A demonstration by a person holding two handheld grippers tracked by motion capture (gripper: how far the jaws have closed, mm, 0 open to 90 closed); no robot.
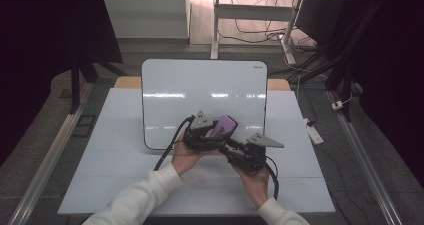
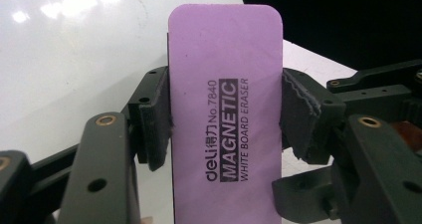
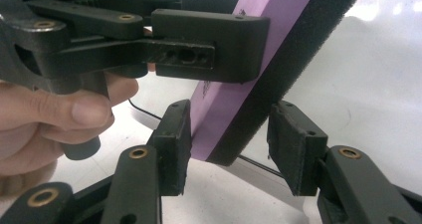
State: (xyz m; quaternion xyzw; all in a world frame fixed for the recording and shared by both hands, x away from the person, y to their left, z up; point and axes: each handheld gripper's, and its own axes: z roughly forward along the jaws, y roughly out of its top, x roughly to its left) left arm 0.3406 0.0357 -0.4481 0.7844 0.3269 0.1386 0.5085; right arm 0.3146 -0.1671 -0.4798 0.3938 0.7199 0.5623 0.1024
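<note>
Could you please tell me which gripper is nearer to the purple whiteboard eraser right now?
Left. The left gripper is shut on the eraser, its pads pressing both long edges. The right gripper straddles the eraser's lower end, one pad touching, the other apart.

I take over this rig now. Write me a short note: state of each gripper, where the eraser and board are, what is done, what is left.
Left gripper: shut on the purple eraser, holding it by its long edges above the whiteboard.
Right gripper: jaws open around the eraser's lower end; one pad is at the purple face, the other is apart from the black felt.
Done: eraser lifted, right jaws placed around it.
Left: probably close the right jaws, then release the left. The board looks clean.
</note>
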